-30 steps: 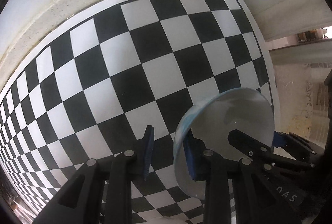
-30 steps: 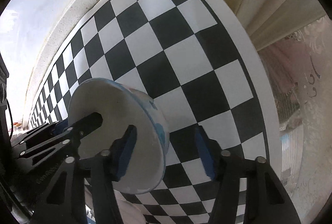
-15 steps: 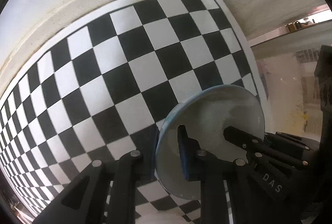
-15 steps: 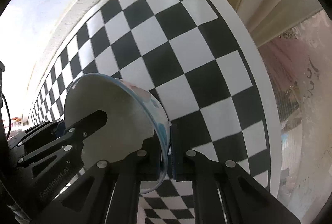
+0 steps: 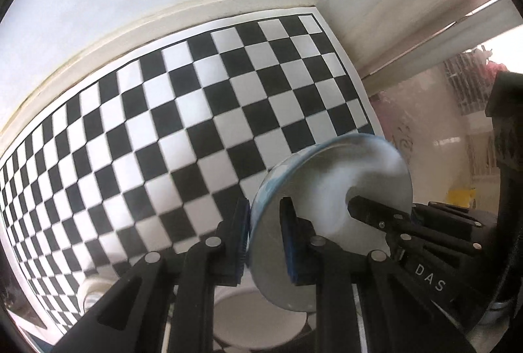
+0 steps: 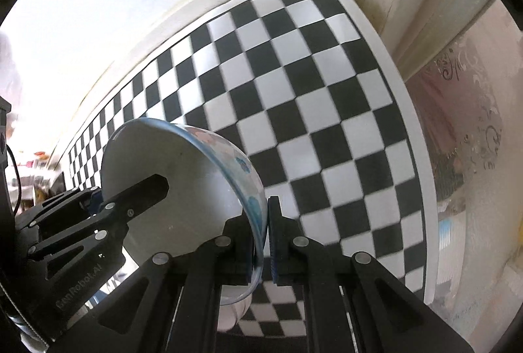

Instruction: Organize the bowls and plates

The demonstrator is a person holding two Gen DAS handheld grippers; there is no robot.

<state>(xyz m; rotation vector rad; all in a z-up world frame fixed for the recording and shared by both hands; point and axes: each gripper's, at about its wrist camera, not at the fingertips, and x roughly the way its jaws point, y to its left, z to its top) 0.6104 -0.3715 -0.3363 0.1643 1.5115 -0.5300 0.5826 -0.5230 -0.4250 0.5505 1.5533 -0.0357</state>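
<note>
A white bowl (image 5: pixel 330 189) with a blue flowered outside hangs tilted above the checkerboard mat (image 5: pixel 196 124), held from both sides. My left gripper (image 5: pixel 264 212) is shut on its near rim, one blue pad inside and one outside. In the right wrist view the same bowl (image 6: pixel 183 176) is pinched at its opposite rim by my right gripper (image 6: pixel 261 219), also shut on it. Each view shows the other gripper's inner finger (image 5: pixel 369 212) (image 6: pixel 140 193) reaching into the bowl.
The checkerboard mat (image 6: pixel 310 91) runs back to a white wall and ends at a right edge beside a pink patterned cloth (image 6: pixel 467 124). Below the fingers lie a white dish (image 5: pixel 261 320) and another white piece (image 5: pixel 94 287) at the lower left.
Both grippers closed on the bowl's rim, the right from wide open. They then rose with the bowl, so the mat looks farther away and white dishes show underneath.
</note>
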